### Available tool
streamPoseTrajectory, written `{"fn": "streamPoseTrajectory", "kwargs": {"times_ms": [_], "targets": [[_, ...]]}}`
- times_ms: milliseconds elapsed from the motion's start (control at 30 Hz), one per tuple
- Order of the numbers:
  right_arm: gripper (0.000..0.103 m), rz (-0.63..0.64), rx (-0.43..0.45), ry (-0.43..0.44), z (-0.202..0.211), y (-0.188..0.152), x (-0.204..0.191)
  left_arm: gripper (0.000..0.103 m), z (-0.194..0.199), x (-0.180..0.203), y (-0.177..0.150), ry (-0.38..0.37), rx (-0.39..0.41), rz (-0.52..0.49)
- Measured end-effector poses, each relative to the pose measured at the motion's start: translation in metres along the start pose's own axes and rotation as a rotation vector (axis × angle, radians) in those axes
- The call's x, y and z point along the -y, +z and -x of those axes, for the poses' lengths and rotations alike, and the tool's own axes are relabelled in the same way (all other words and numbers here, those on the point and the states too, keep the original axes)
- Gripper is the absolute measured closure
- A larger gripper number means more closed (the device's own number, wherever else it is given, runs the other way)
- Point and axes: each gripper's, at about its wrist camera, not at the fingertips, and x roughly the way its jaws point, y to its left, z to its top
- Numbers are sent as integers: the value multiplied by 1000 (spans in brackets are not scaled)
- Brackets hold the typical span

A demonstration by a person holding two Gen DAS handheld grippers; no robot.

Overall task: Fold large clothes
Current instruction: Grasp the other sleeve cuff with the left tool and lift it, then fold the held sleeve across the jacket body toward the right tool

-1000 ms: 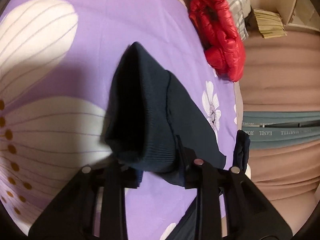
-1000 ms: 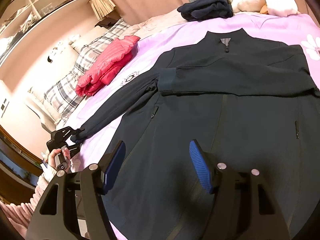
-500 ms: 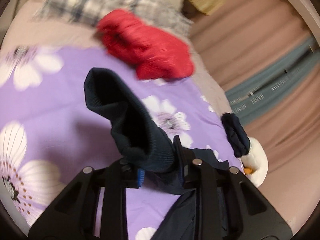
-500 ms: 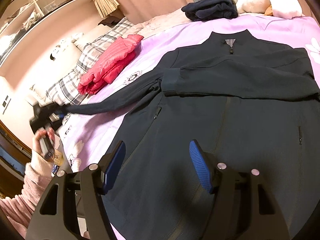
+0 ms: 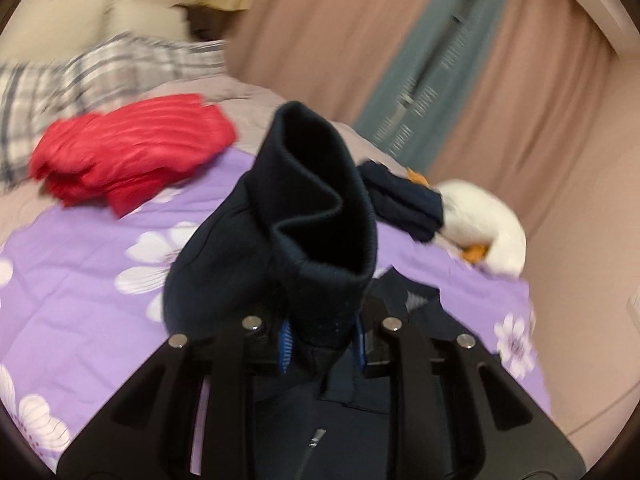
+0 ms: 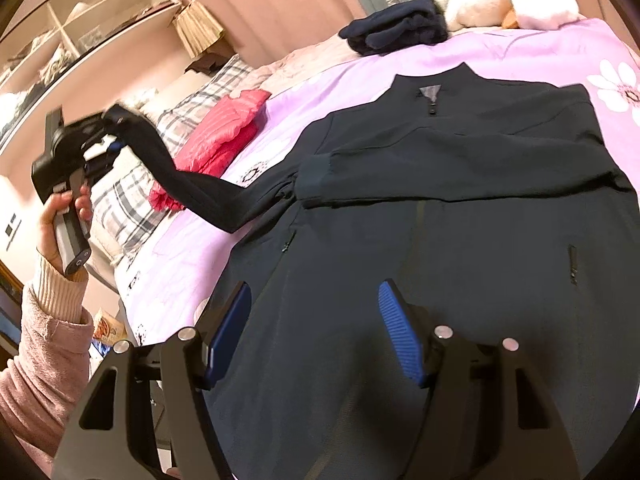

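Left wrist view
- Left gripper (image 5: 322, 334): its fingers are pinched nearly together on the ribbed cuff (image 5: 320, 216) of the jacket's sleeve, holding it firmly.
- Cuff: stands up in front of the camera, its mouth open toward the lens.
- Change: a second ago the cuff hung low over the purple floral bedspread (image 5: 80, 280); now it is lifted clear and rolled, with the red puffer jacket (image 5: 132, 148), the plaid pillow (image 5: 100, 72) and the curtain behind it.
- Below: the jacket's collar and zip sit just under the fingers, so the sleeve is being carried toward the body.

Right wrist view
- Right gripper (image 6: 316, 332): fingers stand well apart and hold nothing, hovering over the lower front of the jacket, as they did a second ago.
- Navy jacket (image 6: 440, 240): lies flat, front up, on the bed; 1 sleeve is already folded across the chest.
- Other sleeve (image 6: 192, 184): raised off the bed in a taut diagonal to the left gripper (image 6: 108, 136) in the person's hand (image 6: 66, 216); earlier it lay along the bedspread.
- Folded dark garment (image 6: 396, 26): near the white plush toy (image 6: 500, 0), at the far edge.
- Meaning: I judge the 2nd sleeve fold is under way; laying it across the chest comes next.
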Motion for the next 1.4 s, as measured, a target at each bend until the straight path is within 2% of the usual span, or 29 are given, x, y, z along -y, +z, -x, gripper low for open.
{"fn": "streamPoseTrajectory", "kwargs": {"times_ms": [133, 267, 500, 567, 600, 633, 667, 700, 733, 900, 967, 1067, 1200, 1267, 1400], "targets": [[36, -43, 21, 6, 10, -1, 17, 81, -39, 64, -23, -39, -78, -112], [36, -77, 40, -14, 21, -4, 36, 81, -81, 123, -63, -53, -174, -221], [36, -137, 49, -64, 32, -11, 67, 80, -137, 185, -144, -23, -341, -417], [36, -160, 56, -70, 33, -11, 74, 72, -148, 198, -163, -20, -377, -462], [36, -172, 60, -71, 33, -10, 77, 60, -155, 204, -173, -24, -399, -471], [36, -181, 64, -74, 34, -9, 79, 39, -158, 204, -178, -34, -412, -467], [36, -185, 68, -75, 34, -9, 80, 28, -162, 205, -187, -60, -438, -447], [36, -187, 69, -76, 36, -10, 82, 12, -164, 205, -192, -82, -451, -425], [36, -191, 68, -80, 37, -10, 83, 9, -164, 206, -196, -107, -464, -411], [36, -227, 66, -89, 44, -13, 89, 8, -145, 208, -194, -236, -508, -369], [36, -247, 63, -89, 43, -12, 92, 7, -123, 195, -183, -317, -488, -333], [36, -261, 61, -65, 40, -6, 93, 4, -94, 156, -161, -370, -444, -259], [36, -257, 52, -37, 28, 12, 92, 3, -76, 69, -134, -291, -392, -134], [36, -252, 49, -31, 18, 25, 93, 3, -73, 19, -129, -242, -387, -36], [36, -287, 35, 8, -11, 53, 104, 3, -74, -58, -135, -222, -404, 170]]}}
